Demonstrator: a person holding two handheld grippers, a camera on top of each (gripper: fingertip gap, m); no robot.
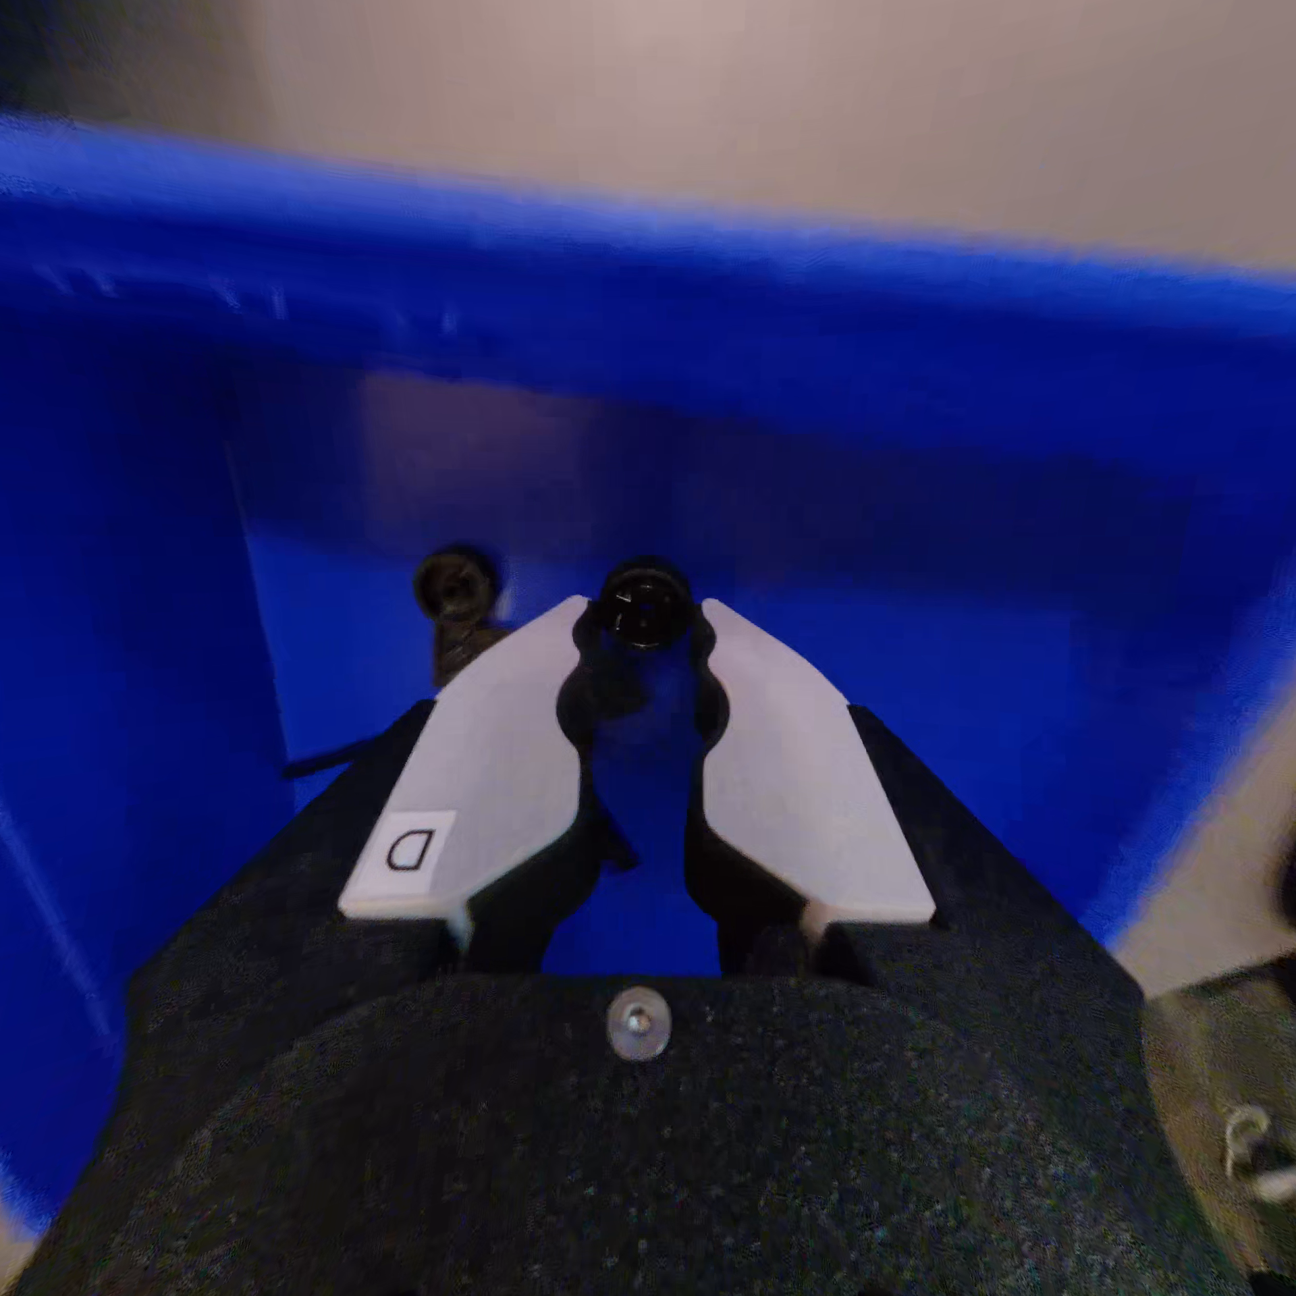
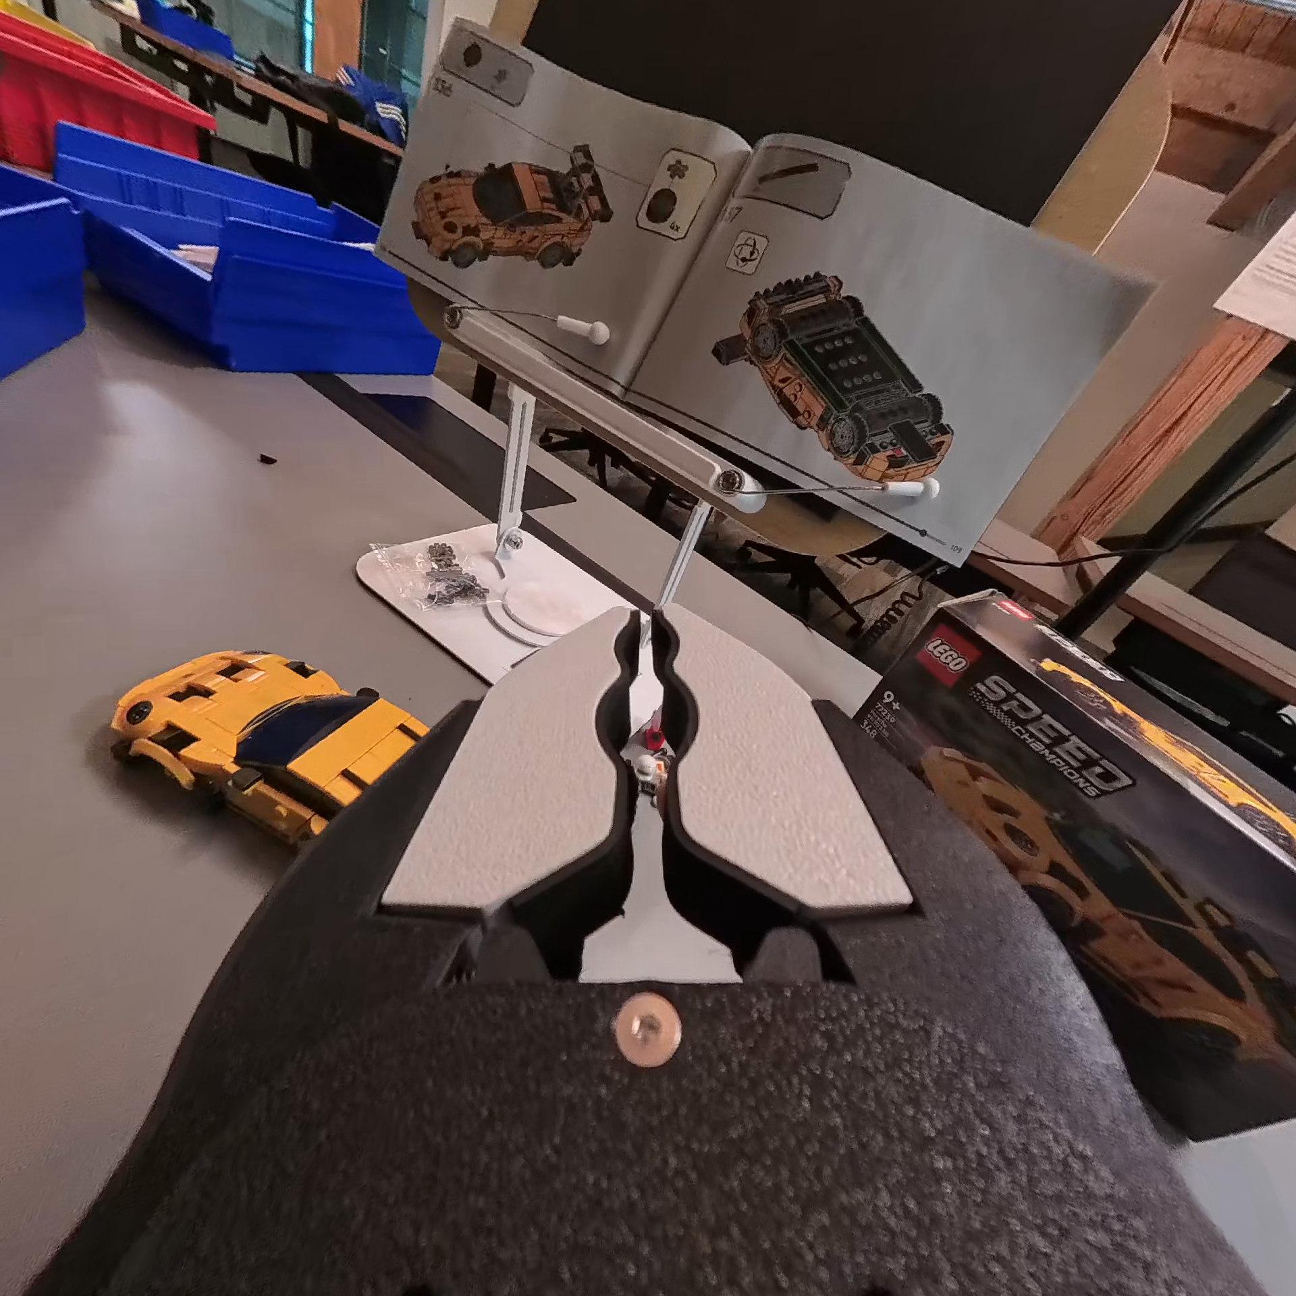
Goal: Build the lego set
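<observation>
In the left wrist view my left gripper reaches down into a blue bin. Its two fingertips press on either side of a small black wheel. A second black wheel lies just to the left on the bin floor, with a dark piece below it. In the right wrist view my right gripper is shut with nothing at its tips, above the grey table. The yellow Lego car sits on the table to its left, without wheels. A small minifigure shows through the gap between the fingers.
An open instruction booklet rests on a white stand ahead, with a bag of small dark parts on the stand's base. The Lego box lies at the right. Blue bins and a red bin line the far left.
</observation>
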